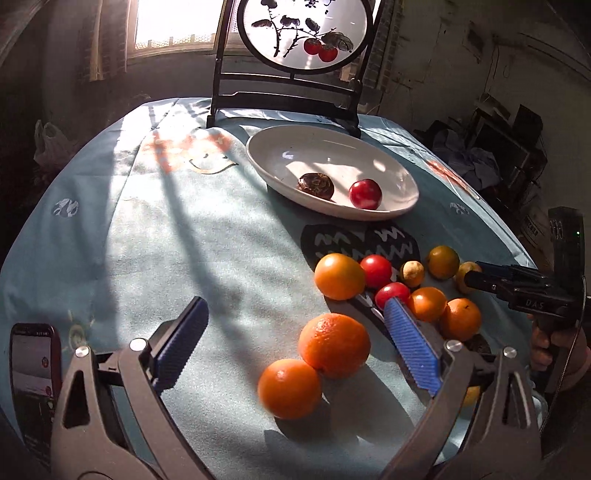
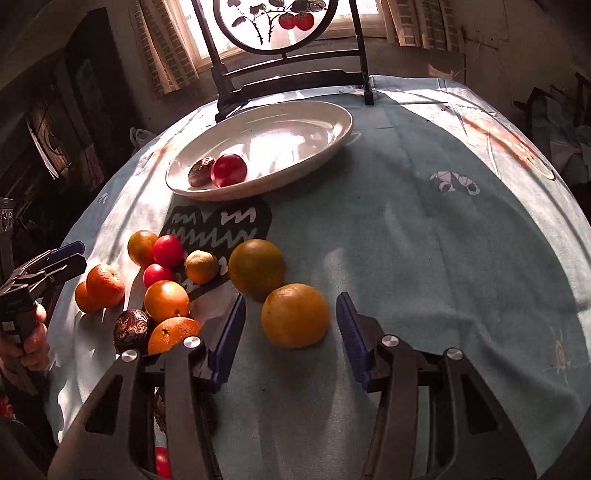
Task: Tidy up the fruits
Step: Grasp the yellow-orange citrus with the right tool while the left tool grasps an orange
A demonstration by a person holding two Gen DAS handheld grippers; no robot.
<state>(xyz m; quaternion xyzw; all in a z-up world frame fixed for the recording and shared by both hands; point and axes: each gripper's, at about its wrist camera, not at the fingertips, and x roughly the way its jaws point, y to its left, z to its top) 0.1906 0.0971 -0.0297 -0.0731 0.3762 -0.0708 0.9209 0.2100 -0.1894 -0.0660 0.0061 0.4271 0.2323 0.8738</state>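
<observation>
Left gripper: jaws spread wide, nothing between the pads; it hovers low over the blue tablecloth; two oranges lie touching each other on the cloth between its blue fingers, nearer the right-hand one.

Right gripper: jaws likewise wide apart and gripping nothing; a yellow-orange citrus sits on the cloth between the fingertips, touching neither; a darker greenish-orange fruit lies just beyond it, the two nearly touching.

White oval plate: stands at the far side of the table, in front of a dark wooden stand holding a round painted screen; the plate contains one red fruit and one dark brown fruit, side by side.

Remaining fruit: a loose cluster of oranges, small red fruits and a small yellowish one lies on the cloth near the black patterned patch; a dark wrinkled fruit rests at the near edge of the cluster.
</observation>
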